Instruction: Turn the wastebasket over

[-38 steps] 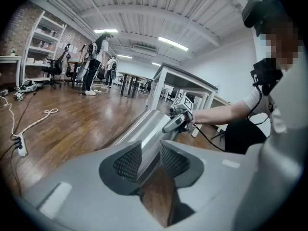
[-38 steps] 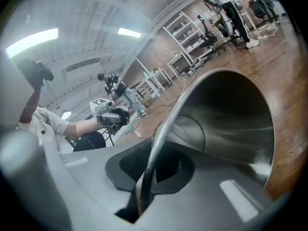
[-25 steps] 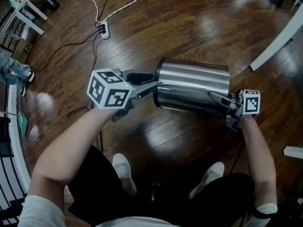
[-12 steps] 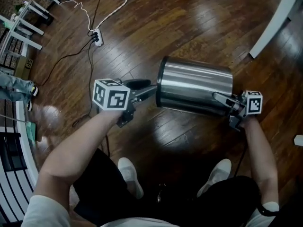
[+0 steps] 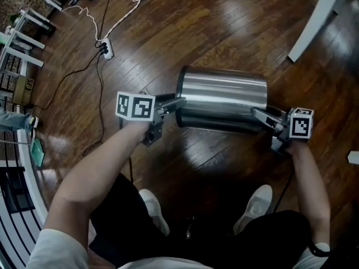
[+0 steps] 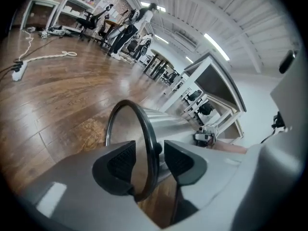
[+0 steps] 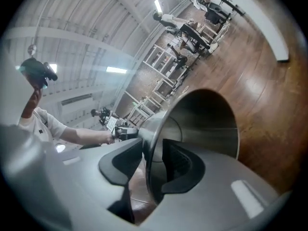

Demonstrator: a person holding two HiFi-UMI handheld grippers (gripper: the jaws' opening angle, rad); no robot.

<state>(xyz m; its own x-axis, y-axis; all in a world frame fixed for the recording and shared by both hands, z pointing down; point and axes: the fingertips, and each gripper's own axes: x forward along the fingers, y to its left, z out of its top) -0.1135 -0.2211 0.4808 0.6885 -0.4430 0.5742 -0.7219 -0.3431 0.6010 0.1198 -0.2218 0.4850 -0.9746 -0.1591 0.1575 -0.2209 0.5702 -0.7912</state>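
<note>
The steel wastebasket [image 5: 224, 97] lies on its side low over the wooden floor, with its black-ringed end to the left and its open mouth to the right. My left gripper [image 5: 180, 102] straddles the black ring [image 6: 144, 129]. Its jaws are opening, and both pads stand off the ring. At the other end my right gripper [image 5: 255, 115] has the mouth rim [image 7: 150, 143] between its jaws. One pad is inside the basket and one outside. These jaws are opening too, with a gap showing beside the rim.
A power strip [image 5: 105, 49] and a white cable [image 5: 120, 15] trail across the floor at the far left. A white table leg [image 5: 311, 21] slants at the upper right. The person's white shoes [image 5: 150, 206] stand just below the basket.
Both hands have sunk with the basket, and it has gone from slightly tilted to level on its side. The left gripper's marker cube has rolled.
</note>
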